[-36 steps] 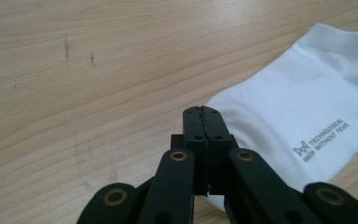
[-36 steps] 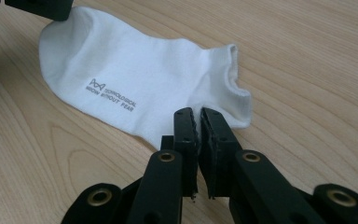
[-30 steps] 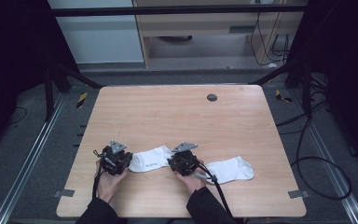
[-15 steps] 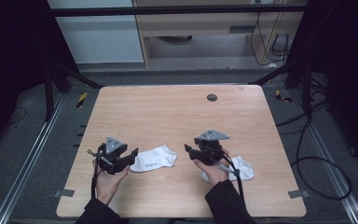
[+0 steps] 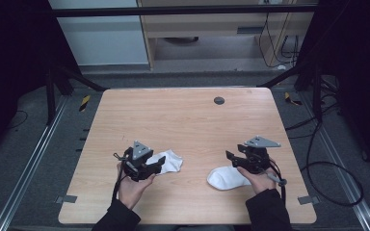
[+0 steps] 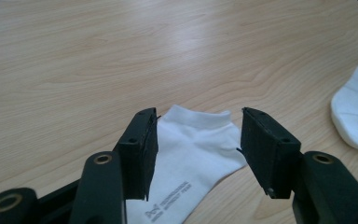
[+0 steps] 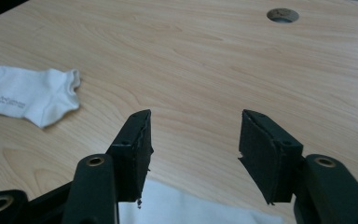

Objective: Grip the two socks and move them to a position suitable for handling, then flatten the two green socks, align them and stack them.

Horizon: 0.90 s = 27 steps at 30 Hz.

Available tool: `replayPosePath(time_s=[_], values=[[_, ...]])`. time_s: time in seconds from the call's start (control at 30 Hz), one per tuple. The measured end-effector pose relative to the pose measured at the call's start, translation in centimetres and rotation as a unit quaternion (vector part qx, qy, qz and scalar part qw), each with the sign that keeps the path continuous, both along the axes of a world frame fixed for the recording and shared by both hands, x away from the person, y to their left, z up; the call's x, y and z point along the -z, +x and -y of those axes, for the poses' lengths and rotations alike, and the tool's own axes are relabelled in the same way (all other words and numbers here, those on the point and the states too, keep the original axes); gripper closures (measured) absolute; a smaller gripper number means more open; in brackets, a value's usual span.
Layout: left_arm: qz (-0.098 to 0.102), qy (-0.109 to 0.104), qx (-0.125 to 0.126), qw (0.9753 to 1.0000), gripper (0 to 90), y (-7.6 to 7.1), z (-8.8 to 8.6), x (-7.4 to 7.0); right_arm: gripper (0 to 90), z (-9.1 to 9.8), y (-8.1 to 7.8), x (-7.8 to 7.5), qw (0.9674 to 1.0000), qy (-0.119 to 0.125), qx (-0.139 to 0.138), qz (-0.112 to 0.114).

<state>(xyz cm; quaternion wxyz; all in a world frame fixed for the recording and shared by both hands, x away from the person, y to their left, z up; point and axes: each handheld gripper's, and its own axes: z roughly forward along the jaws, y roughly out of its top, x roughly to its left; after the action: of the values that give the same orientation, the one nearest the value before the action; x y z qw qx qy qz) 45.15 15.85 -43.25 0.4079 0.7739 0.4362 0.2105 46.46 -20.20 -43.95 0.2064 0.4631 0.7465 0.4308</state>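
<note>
Opening wide now, both: left gripper over the left white ankle sock, right gripper lifted off the right white ankle sock. Released, lying apart on the pale wooden table; separation seemingly done.

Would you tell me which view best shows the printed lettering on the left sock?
The left gripper view: the left sock lies close, lettering visible though unreadable. The right gripper view shows it farther off; the high view shows no lettering.
</note>
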Motion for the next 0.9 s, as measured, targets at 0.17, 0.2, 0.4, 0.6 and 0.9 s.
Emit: replayPosePath(time_s=[0.17, 0.2, 0.4, 0.6, 0.9], values=[[-0.003, 0.001, 0.019, 0.9998, 45.6, -0.1, 2.1, 0.0, 44.1, 2.0, -0.9, 0.5, 0.9998, -0.017, 0.008, -0.005], [-0.003, 0.004, 0.024, 0.9997, 45.7, -0.1, 2.5, 0.0, 44.2, 2.4, -1.0, 0.6, 0.9997, -0.019, 0.011, -0.008], [-0.006, 0.017, 0.041, 0.9990, 45.9, -0.4, 4.5, 0.2, 45.7, 4.1, -1.7, 1.4, 0.9985, -0.044, 0.019, -0.026], [-0.020, 0.019, 0.050, 0.9984, 46.0, -0.6, 5.8, 0.7, 47.8, 5.4, -2.2, 2.1, 0.9967, -0.049, 0.033, -0.055], [-0.041, 0.029, 0.077, 0.9958, 48.8, -0.9, 9.1, 1.8, 53.4, 6.4, -1.9, 3.0, 0.9941, -0.066, 0.038, -0.077]])
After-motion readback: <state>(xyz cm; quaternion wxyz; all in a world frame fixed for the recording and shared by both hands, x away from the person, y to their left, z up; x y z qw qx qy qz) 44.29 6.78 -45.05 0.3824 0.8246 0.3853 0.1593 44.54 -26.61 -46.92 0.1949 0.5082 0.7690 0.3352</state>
